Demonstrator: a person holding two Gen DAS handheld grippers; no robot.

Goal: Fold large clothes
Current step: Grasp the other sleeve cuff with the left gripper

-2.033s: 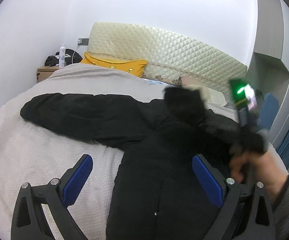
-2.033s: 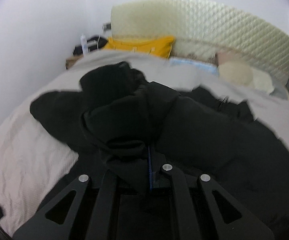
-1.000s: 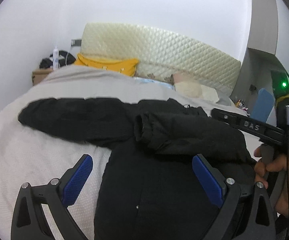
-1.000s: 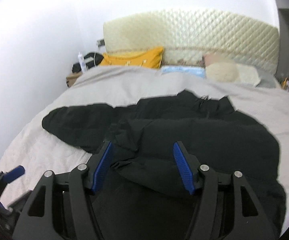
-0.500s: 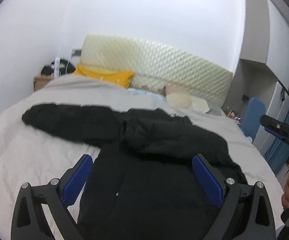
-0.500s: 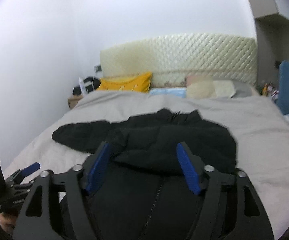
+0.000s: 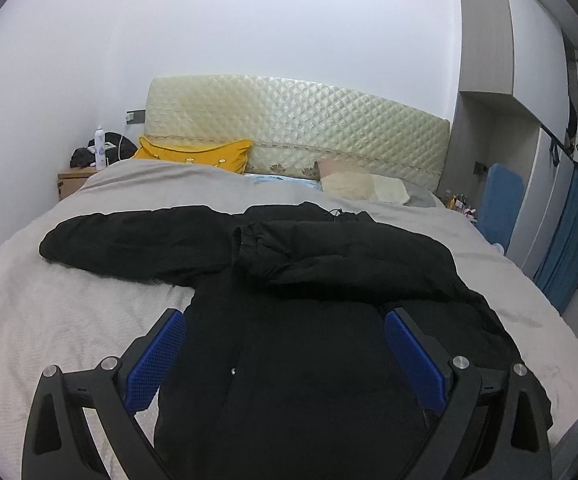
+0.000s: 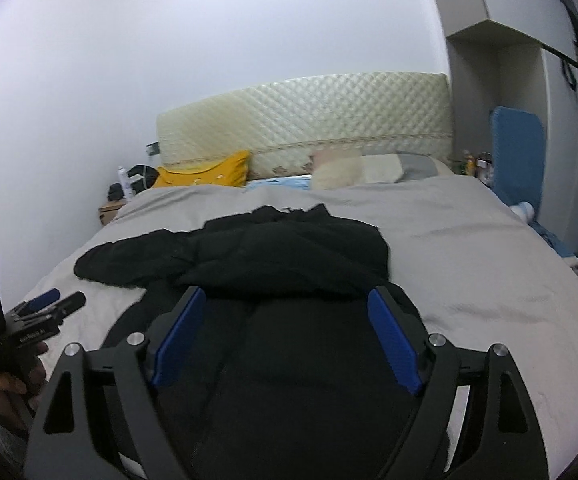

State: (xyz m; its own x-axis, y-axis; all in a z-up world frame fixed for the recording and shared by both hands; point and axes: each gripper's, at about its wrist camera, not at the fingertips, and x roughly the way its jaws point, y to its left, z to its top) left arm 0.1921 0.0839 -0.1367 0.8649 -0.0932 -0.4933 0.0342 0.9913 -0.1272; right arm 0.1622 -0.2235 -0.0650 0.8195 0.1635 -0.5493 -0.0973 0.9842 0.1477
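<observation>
A large black padded jacket (image 7: 309, 320) lies front-up on the grey bed (image 7: 69, 300). Its right sleeve is folded across the chest (image 7: 329, 256); its left sleeve (image 7: 129, 244) stretches out flat to the left. It also shows in the right wrist view (image 8: 289, 264). My left gripper (image 7: 285, 356) is open and empty, held back above the jacket's lower part. My right gripper (image 8: 287, 332) is open and empty, also held back over the jacket's lower part. The left gripper shows in the right wrist view (image 8: 45, 304) at the left edge.
A quilted cream headboard (image 7: 297, 124), a yellow pillow (image 7: 197, 156) and a pale pillow (image 7: 365, 186) are at the bed's head. A bedside table with a bottle (image 7: 99, 146) stands at the back left. A blue chair (image 7: 503, 196) and wardrobe stand on the right.
My right gripper let go of the sleeve after laying it across the chest. Both grippers have drawn back and up from the jacket, so more of the bed shows.
</observation>
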